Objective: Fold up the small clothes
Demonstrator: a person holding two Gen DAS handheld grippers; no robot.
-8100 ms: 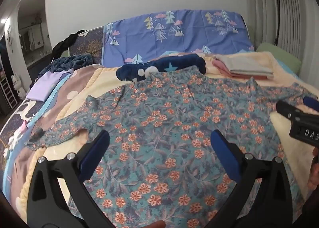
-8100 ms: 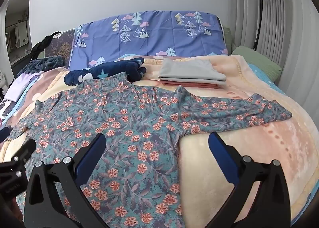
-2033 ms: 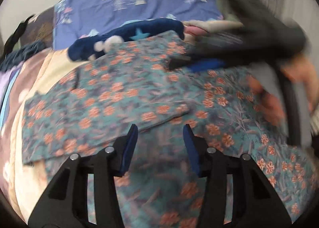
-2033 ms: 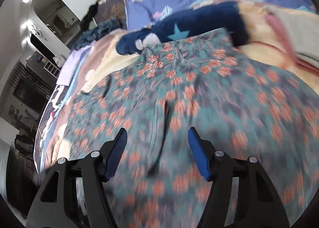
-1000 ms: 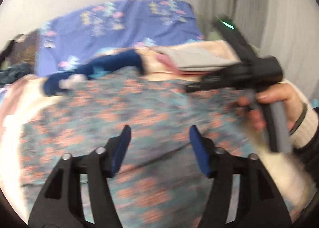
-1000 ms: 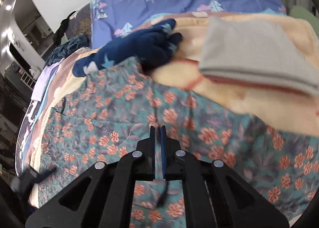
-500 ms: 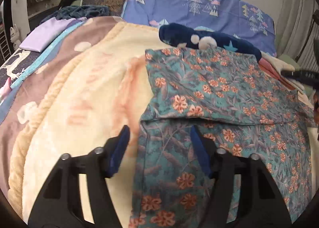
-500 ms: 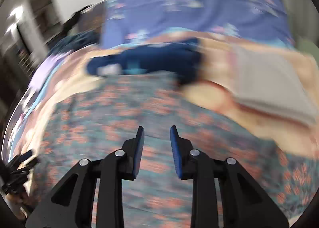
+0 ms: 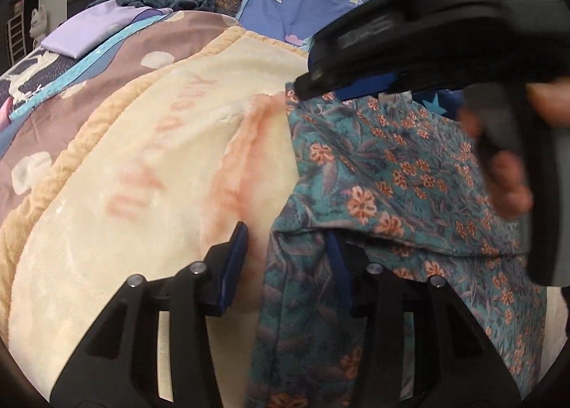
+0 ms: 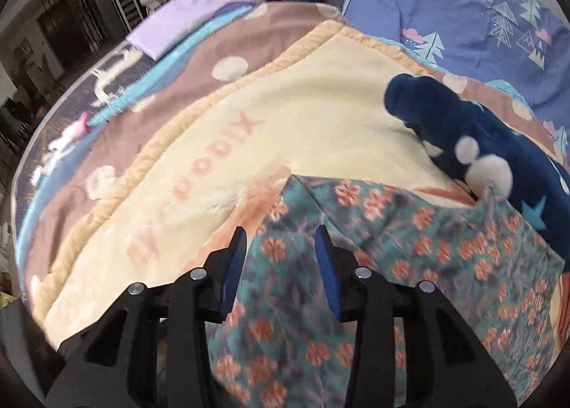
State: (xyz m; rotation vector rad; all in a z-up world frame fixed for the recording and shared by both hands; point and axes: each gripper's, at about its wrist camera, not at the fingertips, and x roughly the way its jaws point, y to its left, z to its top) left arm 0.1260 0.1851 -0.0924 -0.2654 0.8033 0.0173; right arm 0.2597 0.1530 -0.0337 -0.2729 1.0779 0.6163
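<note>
Floral garment (image 9: 409, 172) folded on cream blanket (image 9: 149, 165). Left claw (image 9: 288, 258) closing, astride garment's left edge, unclamped. Right claw (image 10: 281, 258) opening, released above corner.

Your left gripper (image 9: 286, 253), jaws just closing, straddles the left edge of the teal floral-print garment (image 9: 399, 172) on the cream fleece blanket (image 9: 149, 172). The blurred right gripper (image 9: 320, 83) crosses above, held by your hand (image 9: 513, 172).
</note>
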